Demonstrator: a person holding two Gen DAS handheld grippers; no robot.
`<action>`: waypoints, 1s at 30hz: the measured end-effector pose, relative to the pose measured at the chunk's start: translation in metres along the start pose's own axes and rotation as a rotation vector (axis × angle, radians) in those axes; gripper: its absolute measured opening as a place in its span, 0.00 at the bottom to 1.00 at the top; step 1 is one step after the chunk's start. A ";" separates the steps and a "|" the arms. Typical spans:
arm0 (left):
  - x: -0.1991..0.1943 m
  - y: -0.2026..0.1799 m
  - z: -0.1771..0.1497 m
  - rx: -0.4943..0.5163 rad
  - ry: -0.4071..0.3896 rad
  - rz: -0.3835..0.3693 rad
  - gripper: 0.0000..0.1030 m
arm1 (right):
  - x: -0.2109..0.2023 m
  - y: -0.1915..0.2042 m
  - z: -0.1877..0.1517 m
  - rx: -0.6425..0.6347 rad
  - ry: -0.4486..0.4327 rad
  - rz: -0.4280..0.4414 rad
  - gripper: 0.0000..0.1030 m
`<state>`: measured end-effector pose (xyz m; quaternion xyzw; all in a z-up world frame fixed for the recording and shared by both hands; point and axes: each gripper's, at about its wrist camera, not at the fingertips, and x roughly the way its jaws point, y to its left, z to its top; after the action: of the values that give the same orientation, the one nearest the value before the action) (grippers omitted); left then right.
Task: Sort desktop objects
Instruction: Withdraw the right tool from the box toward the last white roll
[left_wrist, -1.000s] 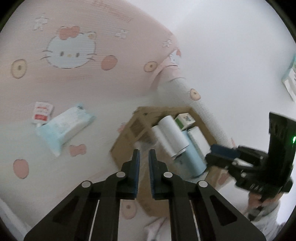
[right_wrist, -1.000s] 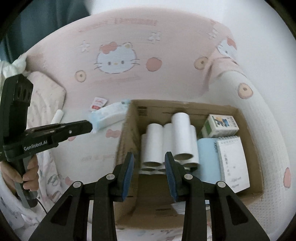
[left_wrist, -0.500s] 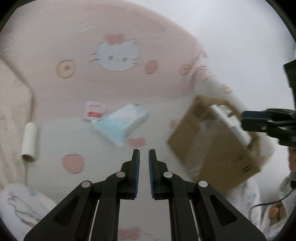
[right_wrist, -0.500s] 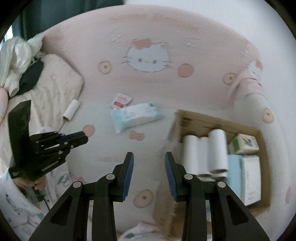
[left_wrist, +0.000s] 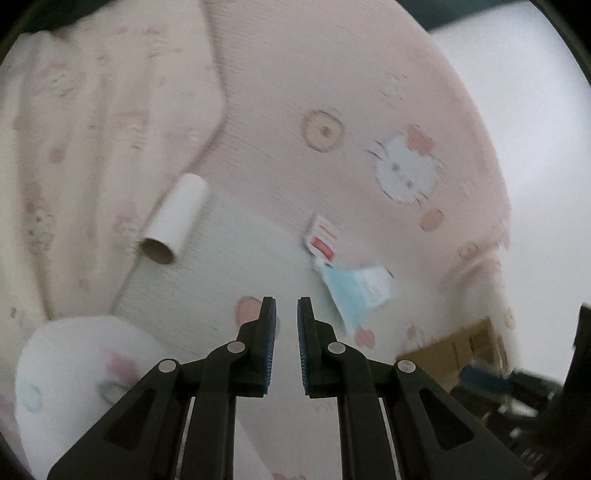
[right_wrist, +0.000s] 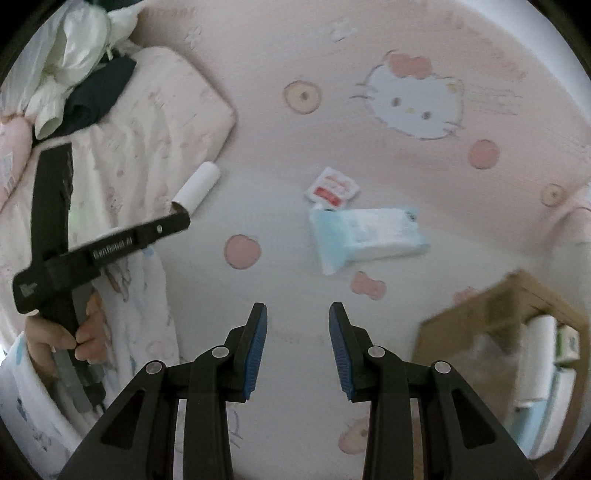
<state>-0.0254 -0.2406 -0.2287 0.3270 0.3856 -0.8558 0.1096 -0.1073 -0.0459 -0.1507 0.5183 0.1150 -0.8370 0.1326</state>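
box (right_wrist: 517, 332) swung aside, now cropped, blurred.

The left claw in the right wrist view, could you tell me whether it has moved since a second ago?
Yes. The left claw has swung away from the cardboard box toward the loose paper roll by the pillow.

A home bedroom: a bed under a pink cartoon-cat sheet (right_wrist: 406, 147), with a pillow (right_wrist: 159, 110) far left of the tool.

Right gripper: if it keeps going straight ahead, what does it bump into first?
Probably just the bedsheet. Nothing lies straight ahead of the right gripper; the tissue pack sits further on, a little right. Depth is hard to judge.
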 end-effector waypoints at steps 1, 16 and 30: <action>-0.001 0.002 0.004 -0.007 -0.007 0.014 0.13 | 0.005 0.002 0.002 0.004 0.012 0.011 0.30; 0.037 0.083 0.060 -0.233 0.113 0.123 0.34 | 0.072 0.019 0.058 0.180 -0.027 0.140 0.31; 0.068 0.113 0.082 -0.293 0.208 0.123 0.34 | 0.143 0.055 0.095 0.175 0.103 0.214 0.31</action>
<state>-0.0662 -0.3727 -0.2988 0.4172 0.4948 -0.7436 0.1680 -0.2289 -0.1433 -0.2408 0.5794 -0.0075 -0.7972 0.1693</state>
